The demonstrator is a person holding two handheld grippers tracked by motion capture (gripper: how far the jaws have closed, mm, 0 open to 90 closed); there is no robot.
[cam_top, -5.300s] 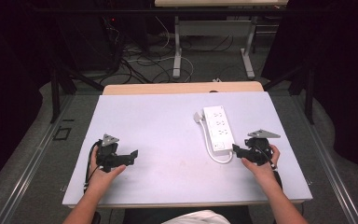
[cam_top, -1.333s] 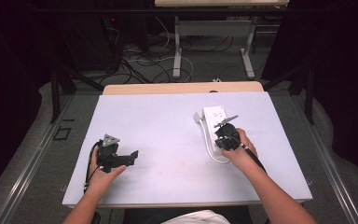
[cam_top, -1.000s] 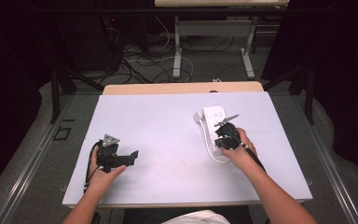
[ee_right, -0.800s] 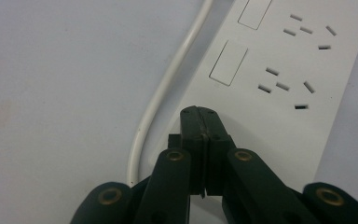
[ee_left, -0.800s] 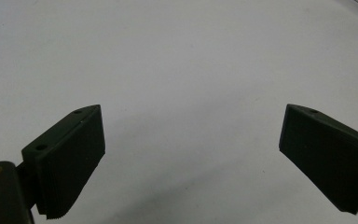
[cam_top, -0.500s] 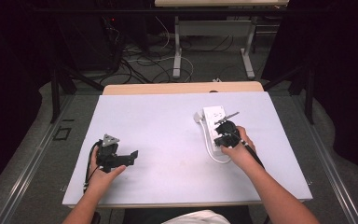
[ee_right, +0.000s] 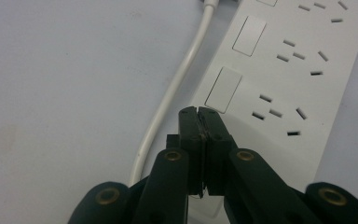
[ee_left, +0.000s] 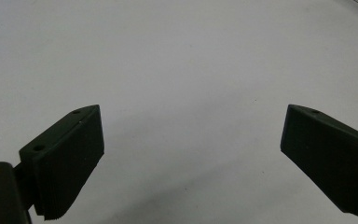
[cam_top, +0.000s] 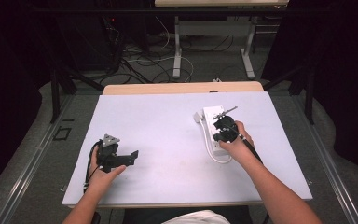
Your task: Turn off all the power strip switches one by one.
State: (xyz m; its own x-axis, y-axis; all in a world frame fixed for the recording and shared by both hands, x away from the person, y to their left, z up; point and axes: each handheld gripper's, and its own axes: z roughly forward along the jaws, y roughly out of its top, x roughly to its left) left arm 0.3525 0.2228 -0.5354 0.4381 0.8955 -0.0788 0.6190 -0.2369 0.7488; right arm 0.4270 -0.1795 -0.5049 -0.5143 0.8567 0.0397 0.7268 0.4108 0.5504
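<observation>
The power strip (cam_top: 214, 129) lay on the right half of the table (cam_top: 168, 116), its length running away from the person, its white cable (ee_right: 175, 88) looping along its left side. The right gripper (ee_right: 199, 112) stood over the strip's near portion, jaws clenched together with nothing between them, the closed tip at the lower edge of a rocker switch (ee_right: 223, 89). Whether the tip actually touched the switch could not be settled. In my judgement the work in hand was pressing that switch with the closed jaws: the approach was done, while the press itself, and any further switch (ee_right: 249, 35) up the row, remained outstanding. No socket carried a plug.

The left gripper (cam_top: 121, 157) rested at the table's left front, well apart from the strip, jaws released and spread wide over bare table surface, holding nothing.

The high view gave the overall layout: both hands, the strip's placement and the separation of the grippers. It did not resolve the switches. The right gripper view supplied them, with the socket slots and the tip's position. The left gripper view confirmed the open, empty jaws.
</observation>
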